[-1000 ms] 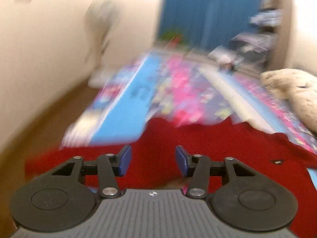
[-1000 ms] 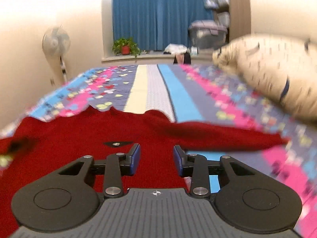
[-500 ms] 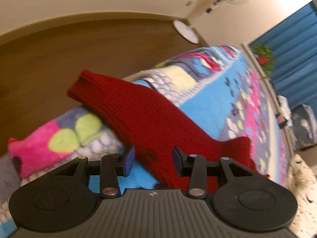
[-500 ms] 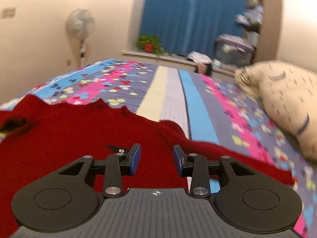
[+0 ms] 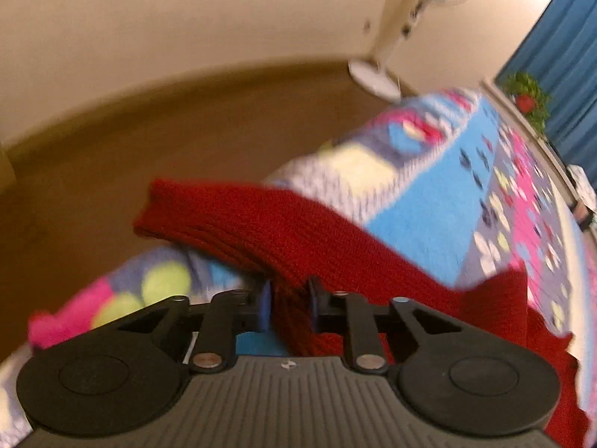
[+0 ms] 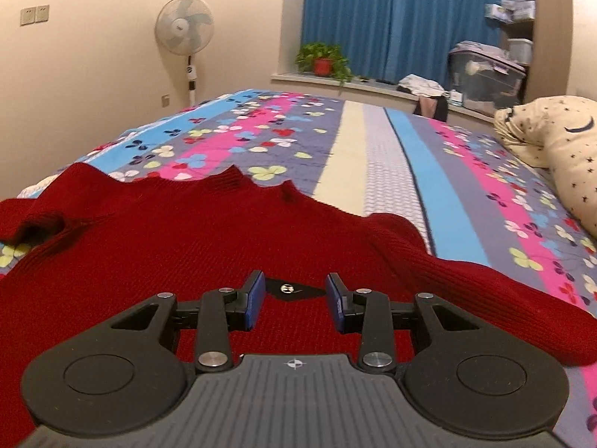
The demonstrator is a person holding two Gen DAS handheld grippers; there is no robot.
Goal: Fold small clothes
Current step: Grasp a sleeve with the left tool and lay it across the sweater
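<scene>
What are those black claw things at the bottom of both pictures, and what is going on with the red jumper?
Each black claw is a hand-held two-finger gripper; a person carries one in each hand. A camera sits on each gripper and looks along its fingers, so one picture is the left gripper's view, the other the right's. A red knitted sweater lies spread on a bed with a flowered striped bedcover. The left gripper is closing, with a sleeve of the sweater between its blue pads at the bed's edge. The right gripper is open above the sweater's body and holds nothing. A cream pillow lies at the right.
</scene>
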